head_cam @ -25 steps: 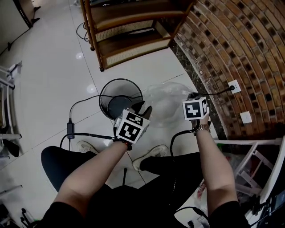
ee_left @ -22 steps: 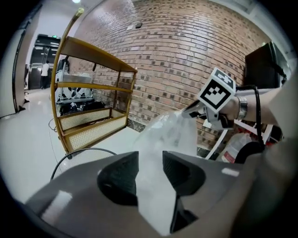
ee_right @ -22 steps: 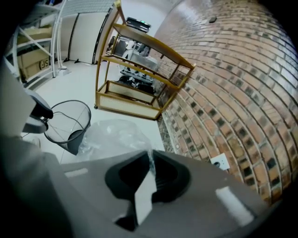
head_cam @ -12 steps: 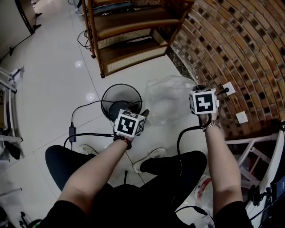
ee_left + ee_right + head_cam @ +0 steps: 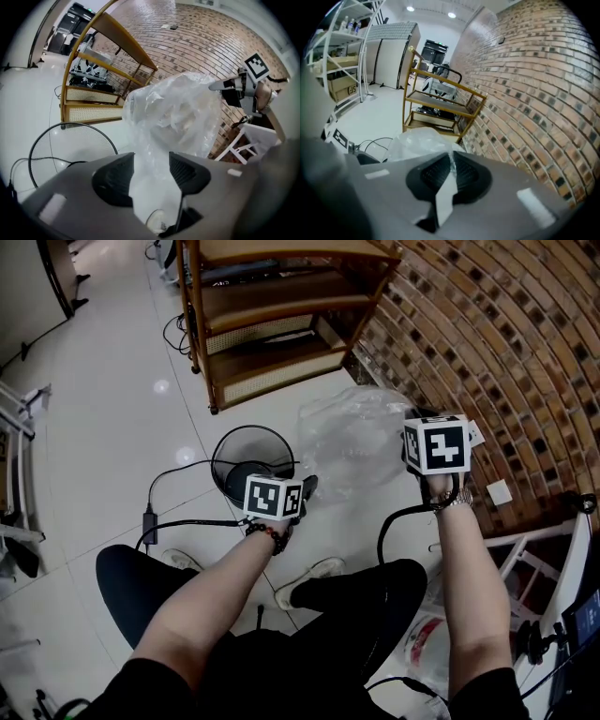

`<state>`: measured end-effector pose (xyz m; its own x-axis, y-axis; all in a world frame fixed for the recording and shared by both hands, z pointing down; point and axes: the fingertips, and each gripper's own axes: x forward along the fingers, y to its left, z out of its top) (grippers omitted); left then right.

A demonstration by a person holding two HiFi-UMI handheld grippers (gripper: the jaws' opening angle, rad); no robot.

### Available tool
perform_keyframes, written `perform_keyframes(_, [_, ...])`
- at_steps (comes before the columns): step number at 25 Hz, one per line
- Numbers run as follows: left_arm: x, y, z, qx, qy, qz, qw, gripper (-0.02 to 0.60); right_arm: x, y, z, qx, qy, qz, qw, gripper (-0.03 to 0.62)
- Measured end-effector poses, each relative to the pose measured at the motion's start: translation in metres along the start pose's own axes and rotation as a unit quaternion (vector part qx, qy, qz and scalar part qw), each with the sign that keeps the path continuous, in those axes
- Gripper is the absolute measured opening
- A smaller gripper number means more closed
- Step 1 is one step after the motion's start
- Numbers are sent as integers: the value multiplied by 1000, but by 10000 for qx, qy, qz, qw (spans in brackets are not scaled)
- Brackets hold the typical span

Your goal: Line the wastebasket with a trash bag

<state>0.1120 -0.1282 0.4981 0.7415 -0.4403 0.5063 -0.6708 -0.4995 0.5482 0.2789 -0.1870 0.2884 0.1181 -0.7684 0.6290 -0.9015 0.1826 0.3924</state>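
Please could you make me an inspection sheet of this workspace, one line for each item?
Surface: glossy white floor.
Job's things: black mesh wastebasket upright, unlined; clear trash bag held up beside it.
Clutter: red-and-white packet on the floor.
Grippers: right gripper shut on the bag's edge; left gripper fingers apart, just been opening, bag film between them.
Cables: black adapter cable beside the wastebasket; another hangs from the right gripper.
Surroundings: wooden shelf unit, brick wall.

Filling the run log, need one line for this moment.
left gripper: jaws just opening, trash bag film loose between them | right gripper: shut on trash bag edge | wastebasket: on floor, unlined
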Motion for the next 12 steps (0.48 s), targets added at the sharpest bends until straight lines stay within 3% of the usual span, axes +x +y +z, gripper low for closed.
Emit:
perform_keyframes(5, [0,-4,-3,-265,-10,-133,9996,202,-12,5,14,57,-151,99,9998,3])
perform_keyframes(10, [-19,-6,9,-209,-220,-192,9994,28,-16,15,21,135,-214,243,9994,3])
perform_keyframes(12, [-31,1,16,-109,-311,-76,9994,2,-16,20,23,160,-239,299,9991,3])
